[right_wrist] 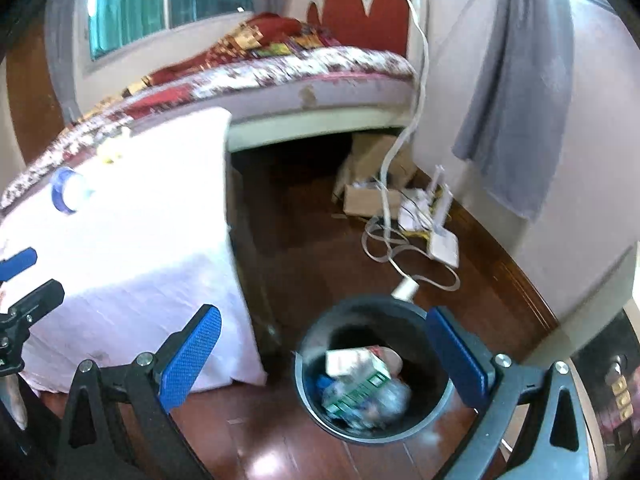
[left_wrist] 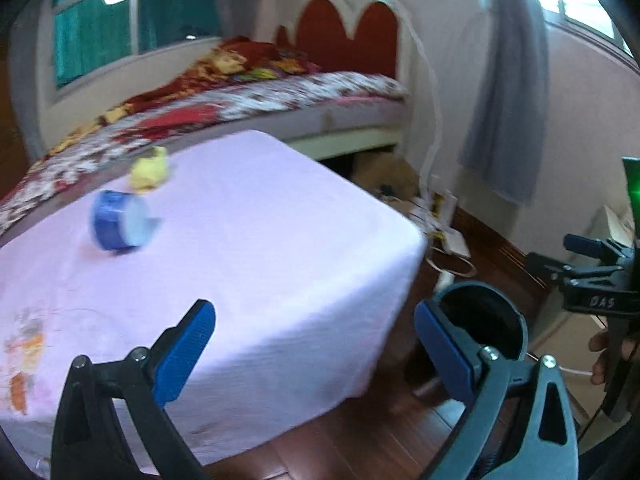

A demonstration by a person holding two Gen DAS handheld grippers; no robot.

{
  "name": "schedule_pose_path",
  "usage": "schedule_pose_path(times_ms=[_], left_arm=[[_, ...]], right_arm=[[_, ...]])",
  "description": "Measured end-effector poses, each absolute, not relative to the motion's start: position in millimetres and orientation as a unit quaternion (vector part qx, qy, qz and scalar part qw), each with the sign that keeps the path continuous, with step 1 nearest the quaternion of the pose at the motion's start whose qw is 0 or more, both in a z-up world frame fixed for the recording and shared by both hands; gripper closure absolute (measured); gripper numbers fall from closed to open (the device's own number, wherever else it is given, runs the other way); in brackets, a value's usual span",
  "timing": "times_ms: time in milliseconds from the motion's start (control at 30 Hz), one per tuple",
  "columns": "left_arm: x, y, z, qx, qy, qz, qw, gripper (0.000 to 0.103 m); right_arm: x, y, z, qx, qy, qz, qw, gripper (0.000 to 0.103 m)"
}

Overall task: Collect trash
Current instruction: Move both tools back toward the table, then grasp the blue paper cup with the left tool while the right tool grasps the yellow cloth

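Status: partly complete, as judged from the present layout. Two items remain on the tabletop (left_wrist: 248, 216), which is covered by a pale cloth.

1. Blue tape roll (left_wrist: 120, 220). Located on the left portion of the tabletop. It stands on its rim, tilted slightly. Its short cylinder axis runs roughly level, and one flat face points toward the right and toward the camera. It is blurred, so finer detail cannot be read.
2. Yellow crumpled item (left_wrist: 150, 170). Located just behind the tape roll, near the far edge of the tabletop, beside the bed (left_wrist: 240, 96). It has no clear long axis.
3. Left gripper (left_wrist: 316, 344). Fully spread and empty, held over the near right corner of the tabletop, well apart from both items.
4. Trash bin (right_wrist: 374, 372). Located on the wooden floor to the right of the tabletop, upright, mouth upward. It already contains a green-and-white carton (right_wrist: 356, 380), lying tilted, plus crumpled wrappers.
5. Right gripper (right_wrist: 324, 356). Fully spread and empty, held above the bin mouth.

Remaining work, as an estimate: transfer both tabletop items to the bin.
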State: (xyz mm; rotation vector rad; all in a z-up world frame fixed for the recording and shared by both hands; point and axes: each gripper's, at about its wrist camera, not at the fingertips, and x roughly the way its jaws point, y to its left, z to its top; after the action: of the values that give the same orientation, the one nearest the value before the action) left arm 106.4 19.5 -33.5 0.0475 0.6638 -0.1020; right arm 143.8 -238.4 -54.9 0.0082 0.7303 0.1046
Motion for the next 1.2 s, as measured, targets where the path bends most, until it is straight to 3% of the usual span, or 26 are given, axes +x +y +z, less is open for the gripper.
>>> schedule_pose_path(times_ms=[467,1067,1167,1200], left_arm=[[142,169,-31,0.013,0.302,0.111,0.947,0.013],[236,208,-63,0.017,0.335,0.106,0.936,0.013],[251,210,-72,0.017,0.351,0.090,0.932,0.026],[257,213,-75,0.006,0.362,0.075,0.929,0.050]], right_arm=[[191,-97,-25,-0.024,0.325,0.154,0.933,0.000],[296,-21,-53,-0.060,0.371,0.169,0.911,0.000],[318,-12,-56,-0.064,0.376,0.172,0.909,0.000],[326,-6,-57,-0.065,0.378,0.173,0.907,0.000]])
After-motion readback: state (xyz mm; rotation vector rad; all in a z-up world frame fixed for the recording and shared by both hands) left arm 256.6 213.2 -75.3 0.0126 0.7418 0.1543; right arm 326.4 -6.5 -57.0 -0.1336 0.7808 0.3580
